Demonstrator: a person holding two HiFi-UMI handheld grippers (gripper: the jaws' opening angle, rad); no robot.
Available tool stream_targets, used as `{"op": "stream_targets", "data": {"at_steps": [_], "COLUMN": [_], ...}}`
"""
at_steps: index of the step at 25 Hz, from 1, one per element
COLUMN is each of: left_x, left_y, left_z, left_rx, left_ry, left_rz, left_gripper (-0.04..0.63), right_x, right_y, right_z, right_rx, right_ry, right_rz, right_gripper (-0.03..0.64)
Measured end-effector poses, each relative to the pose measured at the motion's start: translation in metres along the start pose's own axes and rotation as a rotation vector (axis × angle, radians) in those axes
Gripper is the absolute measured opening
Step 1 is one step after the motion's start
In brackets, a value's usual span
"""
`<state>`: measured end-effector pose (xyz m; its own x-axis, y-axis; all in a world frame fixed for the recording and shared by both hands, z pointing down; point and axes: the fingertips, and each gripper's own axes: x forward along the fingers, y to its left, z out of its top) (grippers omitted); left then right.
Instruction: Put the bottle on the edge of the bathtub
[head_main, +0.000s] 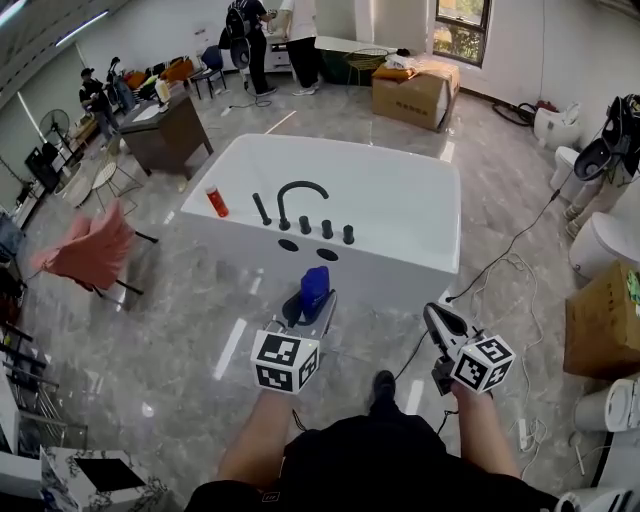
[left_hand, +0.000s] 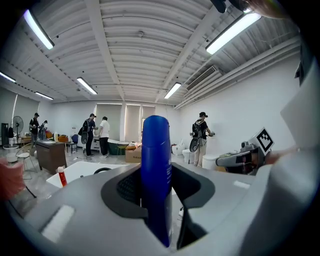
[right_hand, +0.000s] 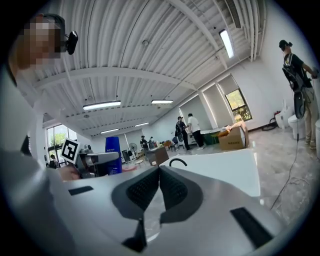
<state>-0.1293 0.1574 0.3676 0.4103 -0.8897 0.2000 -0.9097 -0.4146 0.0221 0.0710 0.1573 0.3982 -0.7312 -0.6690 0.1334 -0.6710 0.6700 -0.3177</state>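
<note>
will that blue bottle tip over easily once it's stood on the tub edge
Probably somewhat tippy: the blue bottle looks tall and narrow. Its smooth, hard-looking sides may slip, though the left gripper holds it upright. The bathtub ledge looks flat, which should help.

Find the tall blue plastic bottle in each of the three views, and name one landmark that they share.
Head view: the tall blue plastic bottle is at lower centre, held in the left claw.
Left gripper view: it stands upright at dead centre, gripped between the jaws.
Right gripper view: it is small, at the left.
Shared landmark: the black arched faucet.
</note>
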Motion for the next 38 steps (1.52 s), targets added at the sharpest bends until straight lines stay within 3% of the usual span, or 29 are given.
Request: {"op": "stream_targets", "data": {"at_steps": [16,25,32,38], "left_x": [0.11,0.161,0.191,0.219], "left_y": [0.03,0.023,0.029,0.066], "left_z": [0.021,0.014,0.006,0.002], "left_rx": [-0.02,-0.047,-0.069,-0.098], "left_ry": [0.058,0.091,0.111,0.114], "left_rz": [0.082,0.076,0.029,-0.013], "left_gripper": [0.163,0.162,0.161,0.161], "right_x": [0.084,0.085,0.099,0.138], "right_y": [-0.104,-0.169,-0.182,-0.182], "right_z": [0.038,0.033,0.02,0.022], "right_rx": [0.044,0.066,0.082,0.08], "right_ry": [0.03,0.052,0.105,0.147], "right_rz": [0.114,0.069,0.045,0.017], "right_gripper": [0.012,0.012,0.012,0.012]}}
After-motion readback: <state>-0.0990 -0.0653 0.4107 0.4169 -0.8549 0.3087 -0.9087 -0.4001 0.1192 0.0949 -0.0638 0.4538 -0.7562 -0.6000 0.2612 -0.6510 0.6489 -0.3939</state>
